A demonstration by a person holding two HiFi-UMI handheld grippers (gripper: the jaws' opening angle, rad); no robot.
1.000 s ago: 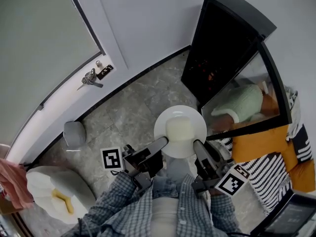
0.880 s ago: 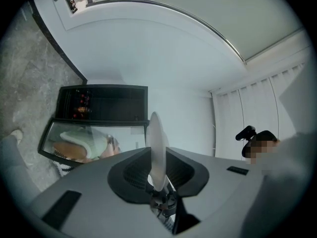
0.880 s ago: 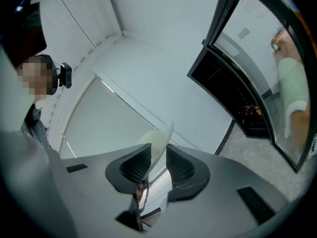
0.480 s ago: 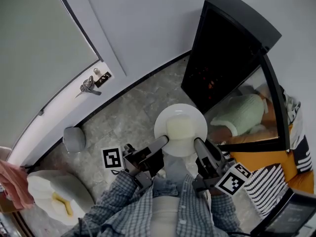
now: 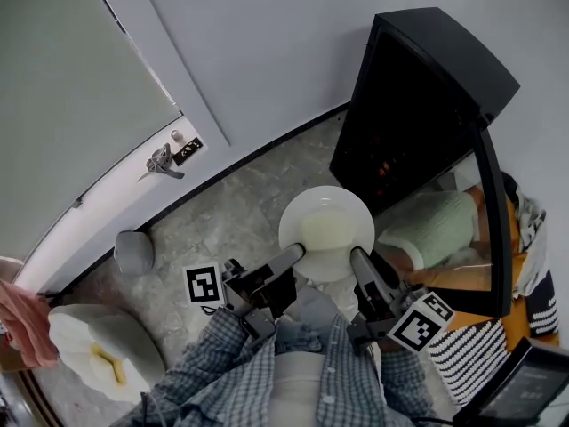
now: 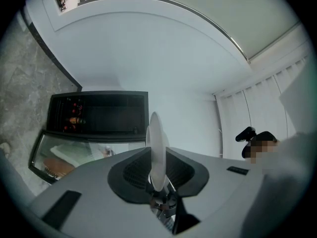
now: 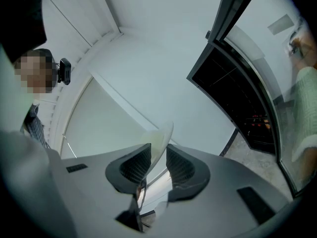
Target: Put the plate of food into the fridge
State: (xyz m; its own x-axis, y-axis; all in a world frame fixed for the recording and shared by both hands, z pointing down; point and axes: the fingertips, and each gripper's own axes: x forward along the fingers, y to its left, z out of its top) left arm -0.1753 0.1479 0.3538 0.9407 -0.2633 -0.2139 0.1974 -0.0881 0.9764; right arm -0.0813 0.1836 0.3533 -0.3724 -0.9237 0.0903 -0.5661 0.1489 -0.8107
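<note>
A white plate (image 5: 326, 233) with pale yellowish food (image 5: 325, 229) on it is held level above the floor in the head view. My left gripper (image 5: 294, 255) is shut on the plate's near left rim, and my right gripper (image 5: 357, 260) is shut on its near right rim. In the left gripper view the plate (image 6: 156, 150) shows edge-on between the jaws of the left gripper (image 6: 157, 172). The right gripper view shows the plate's rim (image 7: 159, 140) clamped in the right gripper (image 7: 157, 163). The black fridge (image 5: 418, 105) stands just ahead with its glass door (image 5: 484, 229) swung open to the right.
A white door with a metal handle (image 5: 163, 160) is at the left. A grey round bin (image 5: 133, 252) and a white seat-like object (image 5: 98, 356) sit on the marble floor at lower left. Striped and orange fabric (image 5: 480, 341) lies at the right.
The view has shifted slightly: the fridge and its open door sit a little nearer and to the right. The plate stays clamped between both grippers at the same spot.
</note>
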